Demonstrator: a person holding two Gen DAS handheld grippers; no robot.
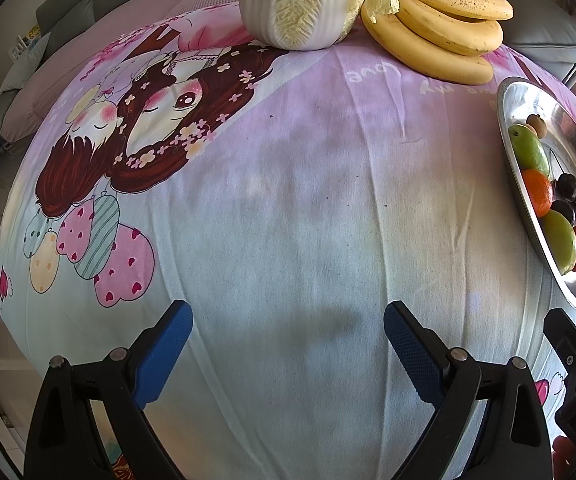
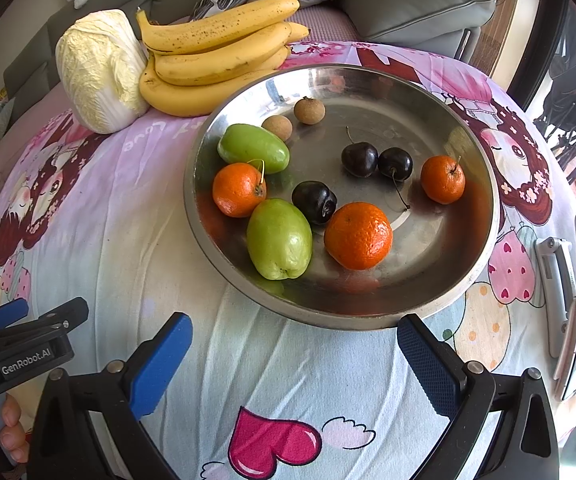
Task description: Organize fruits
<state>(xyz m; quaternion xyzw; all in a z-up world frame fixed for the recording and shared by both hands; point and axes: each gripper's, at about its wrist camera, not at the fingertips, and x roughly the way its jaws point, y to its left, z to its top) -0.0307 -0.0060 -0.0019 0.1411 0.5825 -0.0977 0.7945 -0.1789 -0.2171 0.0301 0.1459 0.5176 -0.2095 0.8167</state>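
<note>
Hovering agape, right gripper (image 2: 294,354) nears bowl (image 2: 368,320) rim

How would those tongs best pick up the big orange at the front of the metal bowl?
Grip the big orange across its round middle, coming straight down from above. The right tongs are open wide enough. One pad goes on its bare right side; the other must slip between it and the dark cherry, so descend carefully.

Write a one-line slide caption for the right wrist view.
Open right gripper faces a steel bowl of mixed fruit.
</note>
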